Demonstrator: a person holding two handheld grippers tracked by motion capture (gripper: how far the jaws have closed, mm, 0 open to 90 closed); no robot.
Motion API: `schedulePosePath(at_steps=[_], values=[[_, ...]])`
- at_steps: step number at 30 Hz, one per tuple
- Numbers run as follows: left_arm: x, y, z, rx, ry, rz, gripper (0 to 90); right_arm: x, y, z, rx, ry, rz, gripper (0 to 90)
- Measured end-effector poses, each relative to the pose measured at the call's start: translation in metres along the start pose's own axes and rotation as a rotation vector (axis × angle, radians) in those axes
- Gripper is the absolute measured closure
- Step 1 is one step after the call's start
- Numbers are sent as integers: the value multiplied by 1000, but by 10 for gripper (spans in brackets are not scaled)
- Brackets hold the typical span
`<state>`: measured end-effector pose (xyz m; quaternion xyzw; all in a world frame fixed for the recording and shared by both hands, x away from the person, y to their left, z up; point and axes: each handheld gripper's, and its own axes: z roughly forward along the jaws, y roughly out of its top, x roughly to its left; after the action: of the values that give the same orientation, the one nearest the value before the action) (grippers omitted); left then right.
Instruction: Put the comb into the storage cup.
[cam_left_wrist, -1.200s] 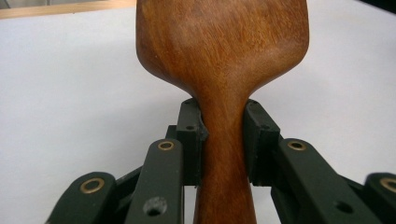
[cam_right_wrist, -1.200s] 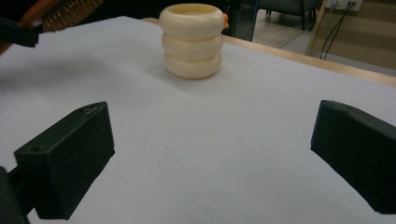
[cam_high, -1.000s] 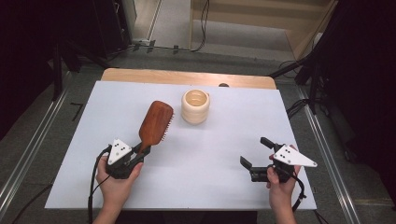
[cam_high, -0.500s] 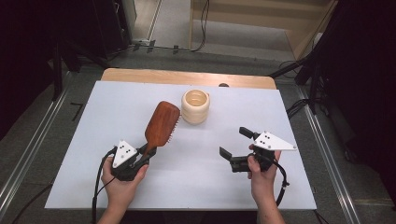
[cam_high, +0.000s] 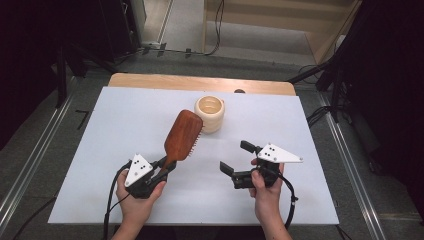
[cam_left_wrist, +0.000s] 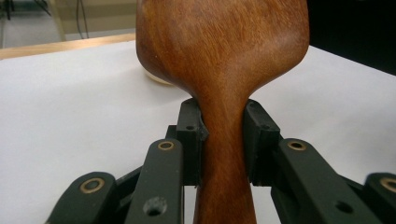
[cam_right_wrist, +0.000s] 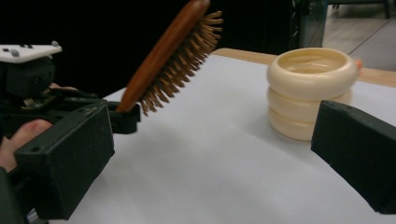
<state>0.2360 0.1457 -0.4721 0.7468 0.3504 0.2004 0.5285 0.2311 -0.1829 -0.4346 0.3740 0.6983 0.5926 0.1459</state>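
a wooden hairbrush (cam_high: 183, 135) is held up off a white table (cam_high: 100, 130) by its handle, which sits pinched between the two black jaws of the left gripper (cam_high: 162, 167) near the table's front left. in the high view the brush slants up and away from that gripper, its oval head reaching toward a cream container (cam_high: 210, 113) that stands near the middle of the table, just beyond the brush's tip. in the left gripper view the brush's back is smooth, reddish-brown, polished wood with visible grain; the narrow neck of the handle (cam_left_wrist: 224, 154) runs straight up between the jaw pads, which press on it from both sides, and the head widens above them. in the right gripper view the brush (cam_right_wrist: 173, 56) is seen side-on, tilted, with rows of pale wooden bristles pointing down toward the table. the container (cam_right_wrist: 310, 91) looks like three rounded, glossy cream rings stacked into a hollow cup, open at the top. the right gripper (cam_high: 239, 160) is at the front right of the table, well apart from the brush, pointing toward it; its blocky black jaws are spread wide with nothing between them. a hand (cam_high: 135, 200) grasps the left gripper, and another hand (cam_high: 267, 192) grasps the right one.
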Motion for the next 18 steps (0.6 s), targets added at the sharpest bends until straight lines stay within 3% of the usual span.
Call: schedulePosePath(at_steps=[4,12,18], values=[[-5,-2,2,1,-26,-1,717,9,-3,8,-3,40,51,0],[-19,-4,7,0,-58,23,717,28,-6,20,-8,48,107,0],[-29,-5,9,-6,-74,38,717,32,-6,23,-14,55,136,0]])
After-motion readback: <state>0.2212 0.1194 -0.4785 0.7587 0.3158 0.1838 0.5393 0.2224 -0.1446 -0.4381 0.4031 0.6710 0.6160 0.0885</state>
